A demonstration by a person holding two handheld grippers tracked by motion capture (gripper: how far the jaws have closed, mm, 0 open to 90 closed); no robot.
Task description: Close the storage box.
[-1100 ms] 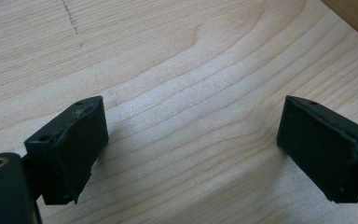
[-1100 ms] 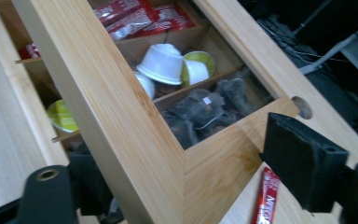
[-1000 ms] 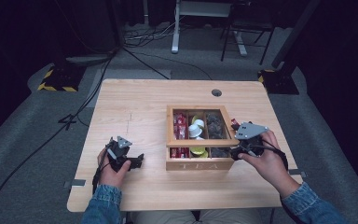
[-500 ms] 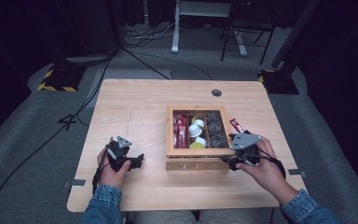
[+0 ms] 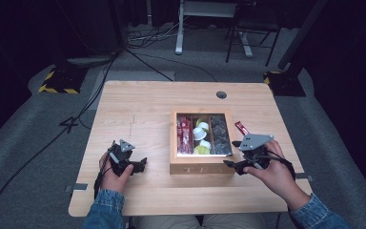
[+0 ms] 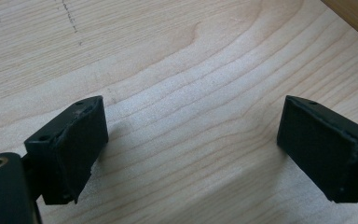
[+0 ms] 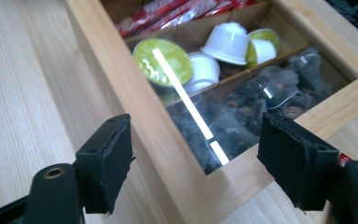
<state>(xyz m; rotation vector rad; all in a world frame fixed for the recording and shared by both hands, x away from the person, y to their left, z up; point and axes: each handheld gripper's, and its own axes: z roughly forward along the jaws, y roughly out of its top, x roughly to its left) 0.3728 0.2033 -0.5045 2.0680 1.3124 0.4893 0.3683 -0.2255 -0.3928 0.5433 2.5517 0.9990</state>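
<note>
A wooden box (image 5: 200,167) with a clear lid lies shut at the middle right of the table. Through the lid I see red sachets (image 5: 184,134), white and green capsules (image 5: 200,136) and dark tea bags (image 5: 220,136) in three compartments. My right gripper (image 5: 232,153) is open at the box's near right corner. In the right gripper view its jaws (image 7: 200,163) straddle the corner of the box frame (image 7: 135,116), above the tea bags (image 7: 261,98) and capsules (image 7: 228,42). My left gripper (image 5: 136,160) rests open on bare wood left of the box, nothing between its jaws (image 6: 191,144).
A loose red sachet (image 5: 242,128) lies on the table just right of the box, beyond my right gripper. The wooden table (image 5: 138,109) has a round cable hole (image 5: 221,94) near its far edge. Cables and stands sit on the dark floor beyond.
My right gripper has drawn back from the box's right side to its near right corner, and the loose red sachet now shows beside the box. The left gripper has not moved.
</note>
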